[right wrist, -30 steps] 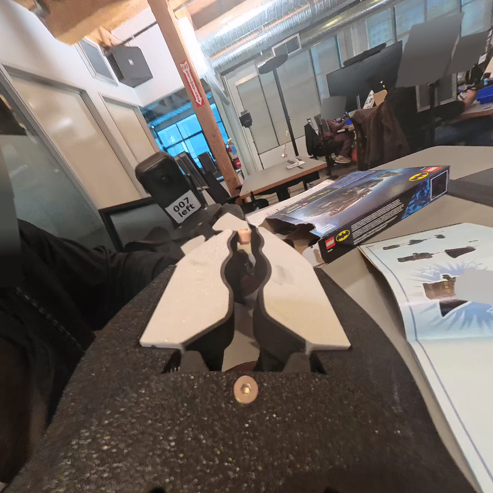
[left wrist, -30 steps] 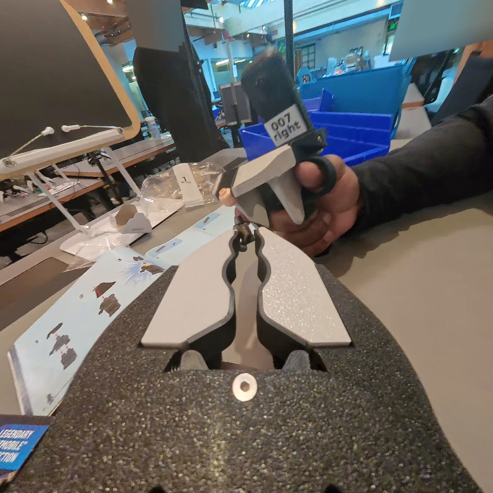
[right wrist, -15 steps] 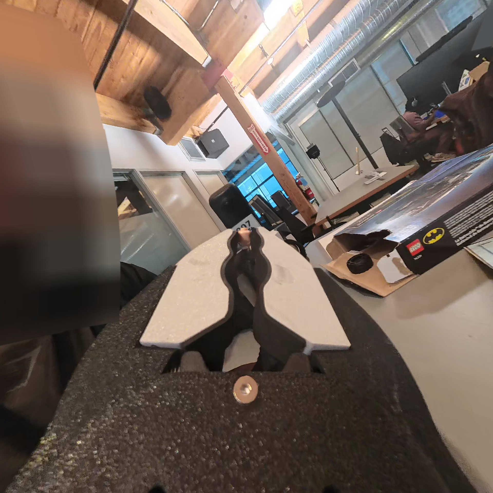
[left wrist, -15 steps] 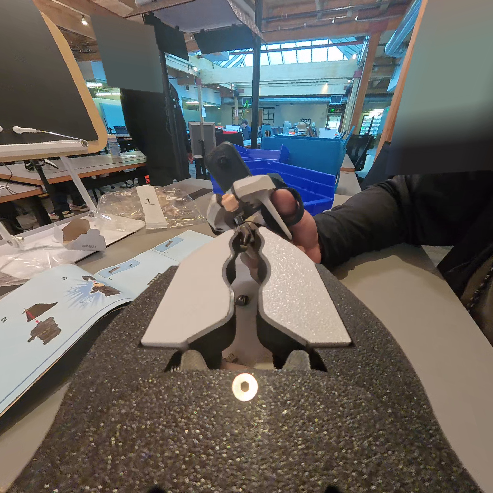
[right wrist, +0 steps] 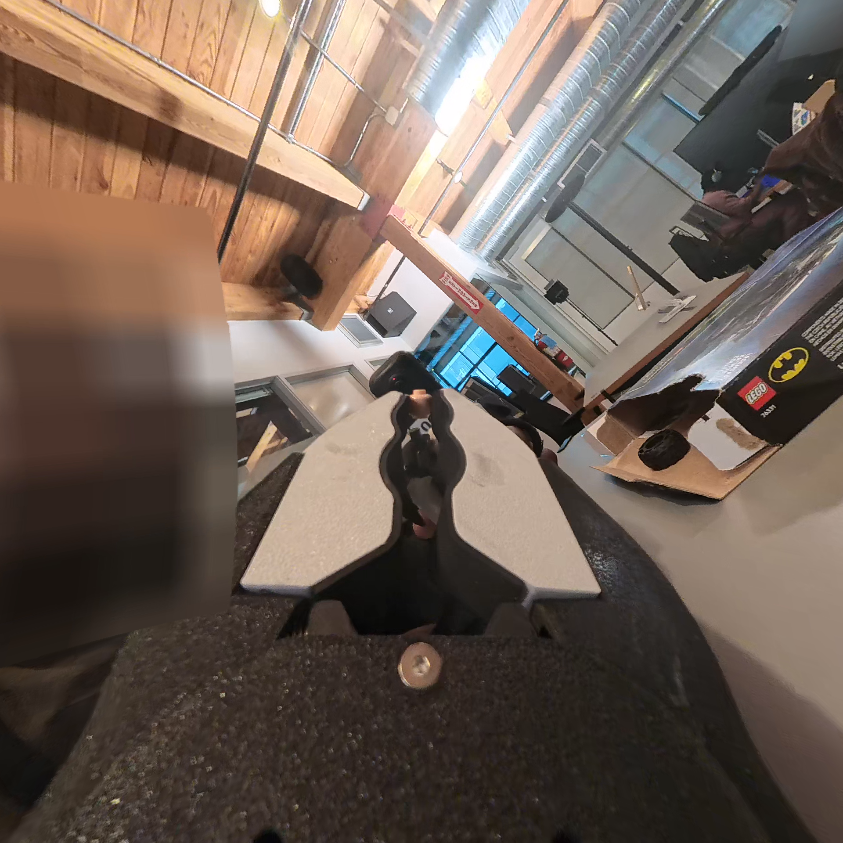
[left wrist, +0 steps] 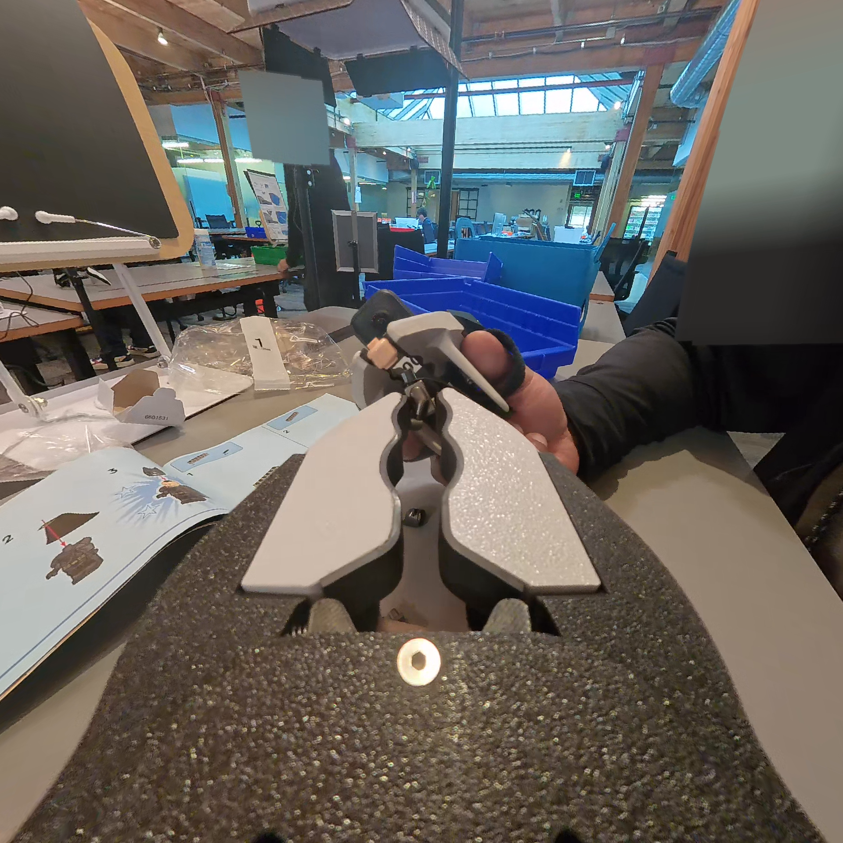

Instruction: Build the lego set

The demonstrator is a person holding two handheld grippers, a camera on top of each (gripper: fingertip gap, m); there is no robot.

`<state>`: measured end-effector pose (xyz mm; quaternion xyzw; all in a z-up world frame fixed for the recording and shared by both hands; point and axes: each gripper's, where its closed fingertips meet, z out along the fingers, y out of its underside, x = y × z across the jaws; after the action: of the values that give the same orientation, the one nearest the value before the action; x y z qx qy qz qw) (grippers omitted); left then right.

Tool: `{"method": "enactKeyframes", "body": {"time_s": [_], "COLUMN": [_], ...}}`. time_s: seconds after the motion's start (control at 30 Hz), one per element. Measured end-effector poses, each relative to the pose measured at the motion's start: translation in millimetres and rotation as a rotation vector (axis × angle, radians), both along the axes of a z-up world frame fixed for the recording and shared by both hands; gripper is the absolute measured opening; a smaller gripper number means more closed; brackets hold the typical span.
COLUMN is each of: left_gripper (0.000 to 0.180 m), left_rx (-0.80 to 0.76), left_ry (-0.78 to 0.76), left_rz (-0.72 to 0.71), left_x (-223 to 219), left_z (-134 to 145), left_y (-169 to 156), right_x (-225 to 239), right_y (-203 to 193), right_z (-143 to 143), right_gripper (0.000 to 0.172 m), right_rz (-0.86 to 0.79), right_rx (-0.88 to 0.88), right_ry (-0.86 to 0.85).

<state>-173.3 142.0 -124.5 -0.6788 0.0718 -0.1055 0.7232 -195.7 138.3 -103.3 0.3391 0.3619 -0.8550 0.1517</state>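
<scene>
In the left wrist view my left gripper is shut on a small dark grey piece held at its fingertips. Just beyond it, a hand holds my right gripper, which points left and is shut on a small tan piece. The tan piece sits a little above and left of the dark piece. In the right wrist view my right gripper pinches the same tan piece at its tips, tilted up towards the ceiling. The left gripper's black camera shows just behind it.
A light-blue instruction booklet lies open on the grey table at left, with a clear plastic bag behind it. Blue bins stand at the back. A dark toy box with a torn flap and a black wheel lies to the right. My two grippers' fingertips are within a few centimetres of each other.
Both grippers have tilted upward and the right one has rolled towards the ceiling. The right gripper's tips came down closer to the left's tips. Both grasps are unchanged.
</scene>
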Motion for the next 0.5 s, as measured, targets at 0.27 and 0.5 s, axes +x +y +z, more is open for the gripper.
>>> {"method": "enactKeyframes", "body": {"time_s": [0.27,0.5], "left_gripper": [0.01,0.01], "left_rx": [0.008,0.024], "left_ry": [-0.038,-0.062], "left_rz": [0.001,0.005], "left_x": [-1.4,-1.7], "left_z": [0.6,2.8], "left_y": [1.2,1.3], "right_x": [1.1,1.4], "right_y": [-2.4,-3.3], "right_z": [-0.1,-0.5], "right_gripper": [0.01,0.01], "right_rz": [0.017,-0.009], "right_rx": [-0.05,-0.026], "right_ry": [-0.022,-0.008]}}
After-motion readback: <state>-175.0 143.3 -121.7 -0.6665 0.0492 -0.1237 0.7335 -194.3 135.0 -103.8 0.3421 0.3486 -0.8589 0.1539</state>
